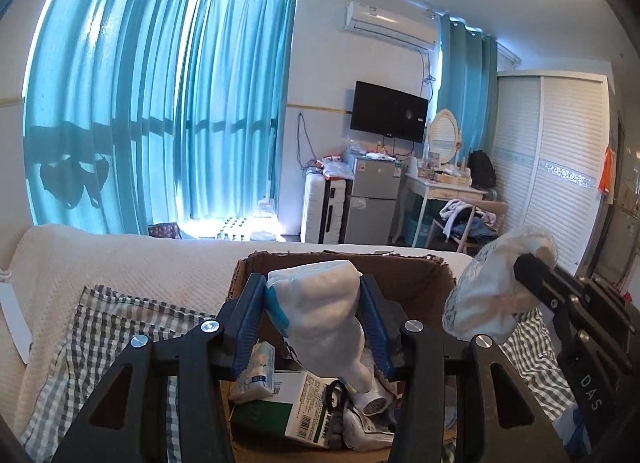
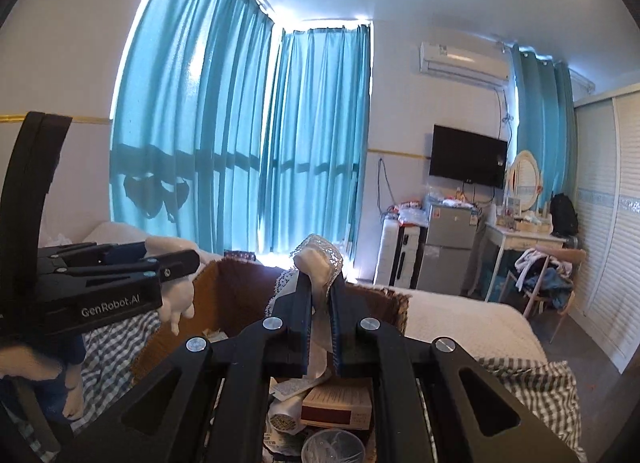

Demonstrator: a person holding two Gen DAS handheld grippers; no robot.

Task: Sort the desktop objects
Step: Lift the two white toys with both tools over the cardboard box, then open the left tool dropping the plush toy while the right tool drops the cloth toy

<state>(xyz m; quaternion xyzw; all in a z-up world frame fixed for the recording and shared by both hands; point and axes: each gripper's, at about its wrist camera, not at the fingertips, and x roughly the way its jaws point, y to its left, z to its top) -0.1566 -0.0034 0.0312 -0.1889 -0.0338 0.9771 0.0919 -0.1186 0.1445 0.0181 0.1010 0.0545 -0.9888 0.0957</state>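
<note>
Bedroom | cardboard box (image 1: 404,275): cartons, cup | left gripper (image 1: 316,315) clamps white pack (image 1: 324,323) | right gripper (image 2: 320,303) clamps lace cloth (image 2: 320,259)

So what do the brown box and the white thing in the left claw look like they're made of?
The brown box looks like matte corrugated cardboard: its top edge is torn and ragged. The white thing in the left claw looks like soft, glossy plastic wrap over padding, since it dents and creases where squeezed. Exact contents unclear.
</note>
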